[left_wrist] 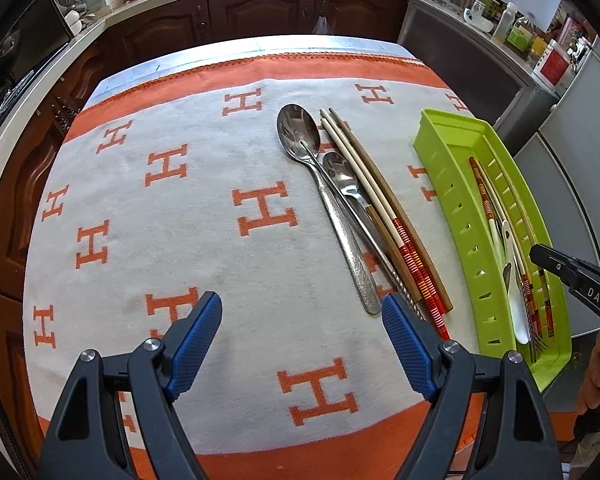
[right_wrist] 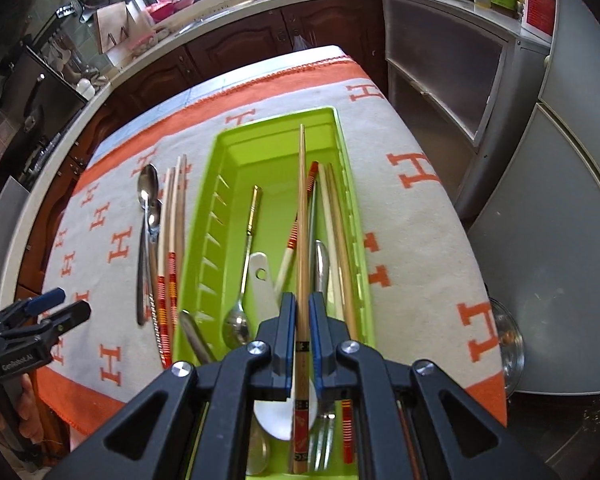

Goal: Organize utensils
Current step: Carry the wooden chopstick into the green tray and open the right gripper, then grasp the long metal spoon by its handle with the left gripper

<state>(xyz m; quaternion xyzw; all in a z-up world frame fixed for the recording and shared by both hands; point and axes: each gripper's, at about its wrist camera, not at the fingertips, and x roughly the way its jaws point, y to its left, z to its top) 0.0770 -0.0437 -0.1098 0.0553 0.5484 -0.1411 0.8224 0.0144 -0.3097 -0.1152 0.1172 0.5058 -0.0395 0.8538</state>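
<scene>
Lime-green slotted tray [right_wrist: 236,152] lies lengthwise on surface, holding chopsticks, small spoons, white spoon, fork. Light wooden chopstick [right_wrist: 301,200] angled above tray, clamped at patterned end. Beside tray on cloth: two steel spoons [left_wrist: 300,132], four chopsticks [left_wrist: 384,200] lying parallel, bunched together.

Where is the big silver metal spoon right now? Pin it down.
In the left wrist view the big silver metal spoon lies on the orange-and-white H-patterned cloth, just left of the smaller spoon and loose chopsticks, outside the lime-green plastic tray.
</scene>
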